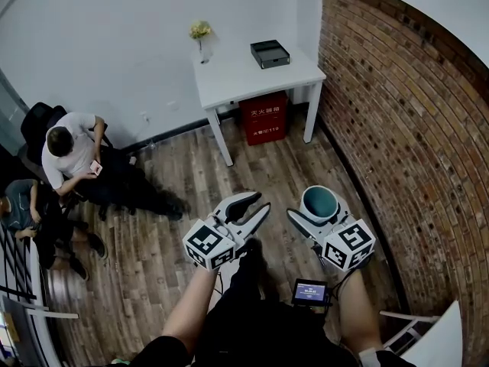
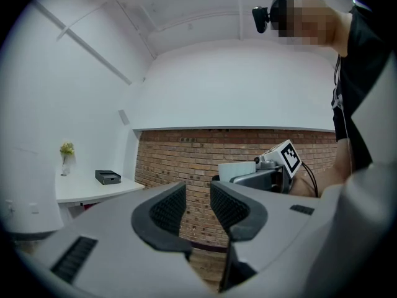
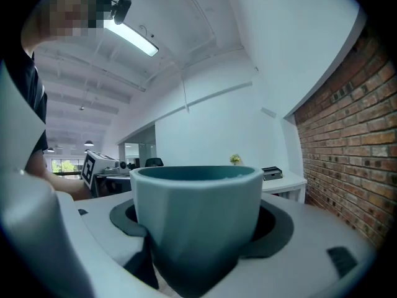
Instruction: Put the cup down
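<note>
A teal cup (image 1: 318, 203) sits upright between the jaws of my right gripper (image 1: 317, 214), held in the air above the wooden floor. The right gripper view shows the cup (image 3: 198, 219) filling the space between the dark pads (image 3: 121, 219), which press on its sides. My left gripper (image 1: 258, 211) hangs just left of it with a narrow gap between its pads (image 2: 167, 210) and nothing in that gap. From the left gripper view, the cup (image 2: 236, 170) shows in the right gripper to the right.
A white table (image 1: 237, 79) stands ahead against the wall, bearing a black box (image 1: 270, 53) and a small vase of flowers (image 1: 201, 37). A red box (image 1: 263, 117) sits under it. A brick wall (image 1: 405, 128) runs along the right. Two people (image 1: 72, 155) sit at the left.
</note>
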Motion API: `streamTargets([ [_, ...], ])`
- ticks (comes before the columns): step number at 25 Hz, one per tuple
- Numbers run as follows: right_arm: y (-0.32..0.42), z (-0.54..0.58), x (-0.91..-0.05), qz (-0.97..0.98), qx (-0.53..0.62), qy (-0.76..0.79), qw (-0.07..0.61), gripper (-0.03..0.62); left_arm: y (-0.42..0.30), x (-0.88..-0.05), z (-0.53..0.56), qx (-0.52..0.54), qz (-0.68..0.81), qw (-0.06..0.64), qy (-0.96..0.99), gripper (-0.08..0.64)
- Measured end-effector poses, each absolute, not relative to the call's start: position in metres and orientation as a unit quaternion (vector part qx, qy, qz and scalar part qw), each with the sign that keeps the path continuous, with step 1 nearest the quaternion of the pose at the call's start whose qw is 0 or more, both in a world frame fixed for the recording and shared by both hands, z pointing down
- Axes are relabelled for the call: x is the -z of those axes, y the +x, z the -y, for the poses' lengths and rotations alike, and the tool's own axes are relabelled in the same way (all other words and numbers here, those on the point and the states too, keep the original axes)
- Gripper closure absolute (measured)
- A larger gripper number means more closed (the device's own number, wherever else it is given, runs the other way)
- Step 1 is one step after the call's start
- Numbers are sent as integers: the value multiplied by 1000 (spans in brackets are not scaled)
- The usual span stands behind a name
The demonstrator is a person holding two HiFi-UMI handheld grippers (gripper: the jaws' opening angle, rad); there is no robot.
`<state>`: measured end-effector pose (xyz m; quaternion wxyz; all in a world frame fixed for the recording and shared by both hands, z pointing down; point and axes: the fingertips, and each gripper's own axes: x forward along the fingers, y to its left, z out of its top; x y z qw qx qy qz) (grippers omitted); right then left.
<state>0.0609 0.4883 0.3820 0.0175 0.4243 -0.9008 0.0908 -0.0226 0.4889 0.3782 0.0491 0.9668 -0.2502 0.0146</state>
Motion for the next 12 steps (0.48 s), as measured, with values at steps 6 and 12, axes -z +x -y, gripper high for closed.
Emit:
streamTargets([
  [6,66,-450,-387,895,-89,437,20,192,-20,-388,-443,-10,241,54,969,433],
  [12,68,-392,-394,887,-96,450,24,192,-23,-395,-382,-7,230,62,971,433],
])
